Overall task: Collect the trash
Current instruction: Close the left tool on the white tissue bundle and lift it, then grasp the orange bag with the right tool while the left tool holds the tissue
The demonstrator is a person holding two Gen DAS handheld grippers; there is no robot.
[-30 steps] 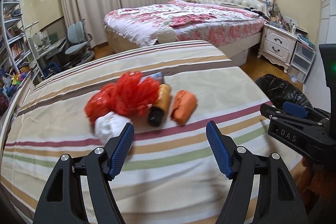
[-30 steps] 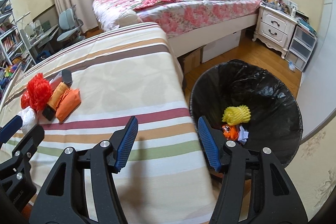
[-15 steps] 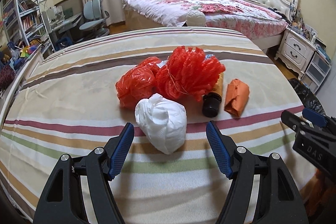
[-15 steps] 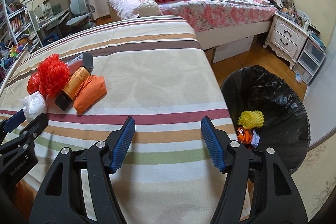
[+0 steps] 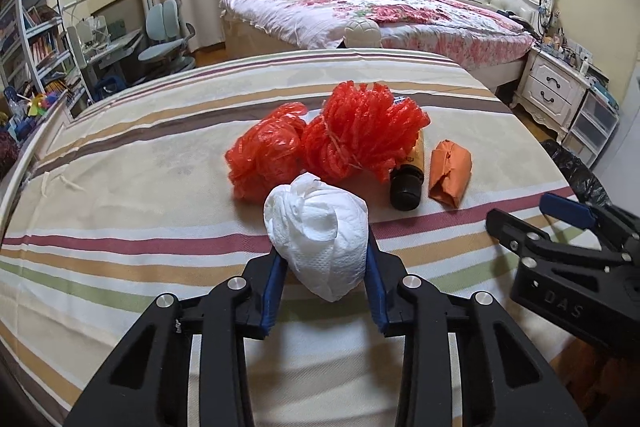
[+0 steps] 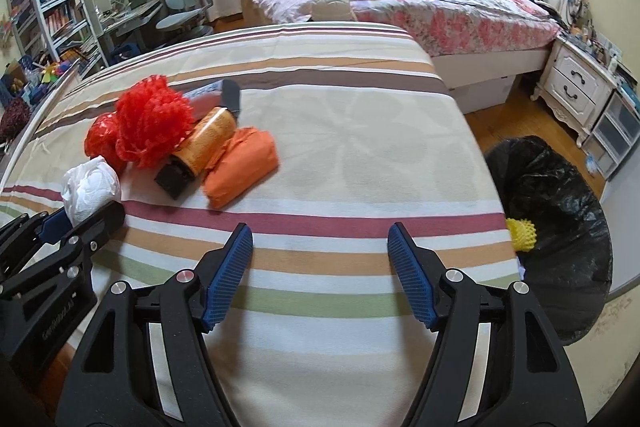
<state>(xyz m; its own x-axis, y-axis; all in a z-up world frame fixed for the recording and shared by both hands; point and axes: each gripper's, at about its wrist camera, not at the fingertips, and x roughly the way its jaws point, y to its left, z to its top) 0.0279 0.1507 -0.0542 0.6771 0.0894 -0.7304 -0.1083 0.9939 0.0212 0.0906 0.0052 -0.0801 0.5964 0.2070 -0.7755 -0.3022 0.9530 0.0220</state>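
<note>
My left gripper [image 5: 323,277] is shut on a crumpled white paper wad [image 5: 318,239], which also shows in the right wrist view [image 6: 90,187]. Behind it on the striped bed [image 5: 120,187] lie a red plastic bag [image 5: 264,155], a red mesh bundle [image 5: 364,131], an orange bottle with a black cap [image 5: 408,175] and an orange folded wrapper [image 5: 450,173]. My right gripper [image 6: 320,267] is open and empty above the bed's near edge. The black-lined trash bin [image 6: 560,227] stands on the floor to the right, with a yellow foam net [image 6: 520,233] inside.
A flower-quilted bed [image 5: 380,11] with a white headboard stands behind. A white nightstand [image 5: 556,91] and drawers are at the right. Shelves, a desk and a chair [image 5: 164,35] are at the left. A dark flat object [image 6: 228,93] lies behind the red mesh.
My left gripper has moved forward to the white paper wad and shut on it. The right gripper has swung left over the bed, still open.
</note>
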